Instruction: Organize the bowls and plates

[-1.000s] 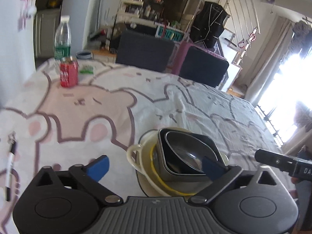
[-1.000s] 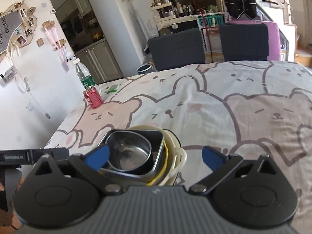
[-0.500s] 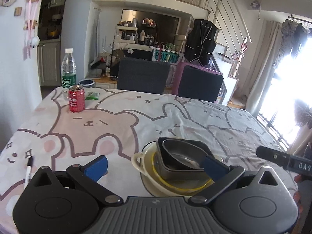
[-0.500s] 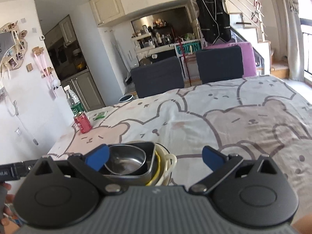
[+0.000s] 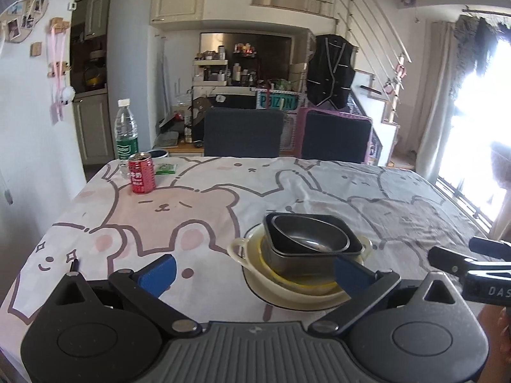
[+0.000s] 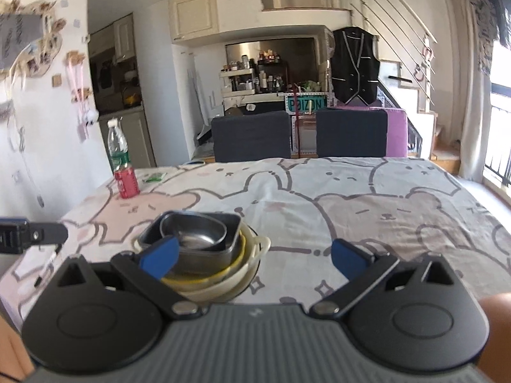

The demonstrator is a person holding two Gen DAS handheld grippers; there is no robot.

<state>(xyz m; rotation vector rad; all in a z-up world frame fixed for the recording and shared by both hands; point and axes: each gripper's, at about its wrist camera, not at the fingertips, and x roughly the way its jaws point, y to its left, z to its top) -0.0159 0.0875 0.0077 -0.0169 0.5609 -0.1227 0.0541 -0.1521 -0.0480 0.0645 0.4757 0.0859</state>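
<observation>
A stack of dishes stands near the table's front edge: a round steel bowl [image 5: 308, 235] inside a dark square dish [image 5: 297, 257], inside a yellow-rimmed bowl [image 5: 298, 281] in a cream handled bowl [image 5: 238, 249], all on a white plate [image 5: 278, 300]. The stack also shows in the right wrist view [image 6: 198, 239]. My left gripper [image 5: 254, 273] is open and empty, just in front of the stack. My right gripper [image 6: 252, 257] is open and empty, with the stack behind its left finger.
A red can [image 5: 141, 174], a water bottle [image 5: 126, 134] and a green packet [image 5: 165, 168] stand at the far left corner. A pen [image 5: 74, 263] lies at the left edge. Two dark chairs [image 5: 244, 134] stand behind the bear-print tablecloth [image 5: 191, 210].
Both grippers have pulled back and levelled, so the views now show more of the room and the stack looks lower and farther. The stack has not moved.
</observation>
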